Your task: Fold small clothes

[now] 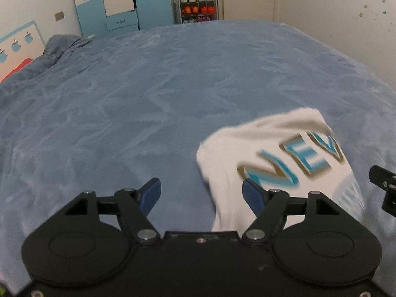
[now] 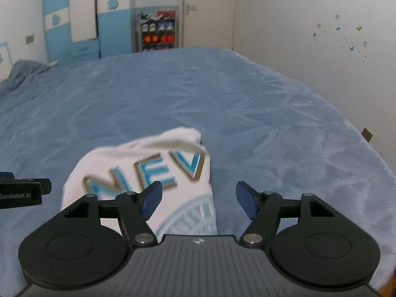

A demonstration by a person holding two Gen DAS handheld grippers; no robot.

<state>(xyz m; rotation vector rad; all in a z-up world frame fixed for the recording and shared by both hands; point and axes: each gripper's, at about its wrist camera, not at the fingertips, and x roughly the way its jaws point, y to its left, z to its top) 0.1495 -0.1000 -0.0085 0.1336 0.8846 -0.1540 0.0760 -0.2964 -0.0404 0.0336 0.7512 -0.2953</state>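
1. Spreading across the bedroom, a blue textured bedspread (image 2: pixel 247 113) is carrying the white lettered T-shirt (image 2: pixel 148 163), partly folded.
2. I am holding my left gripper (image 1: pixel 201 194) and right gripper (image 2: pixel 199 196) wide apart, empty, flanking it.
3. Judging the next fold pending; I am needing an edge pinched.

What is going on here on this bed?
A person holds a gripping tool in each hand over a bed with a blue blanket. A small white shirt with blue letters lies on the blanket, already partly folded. The left tool and the right tool are both open and hold nothing. The shirt sits between them, under the inner finger of each. The picture is blurred, so how neat the fold is cannot be told.
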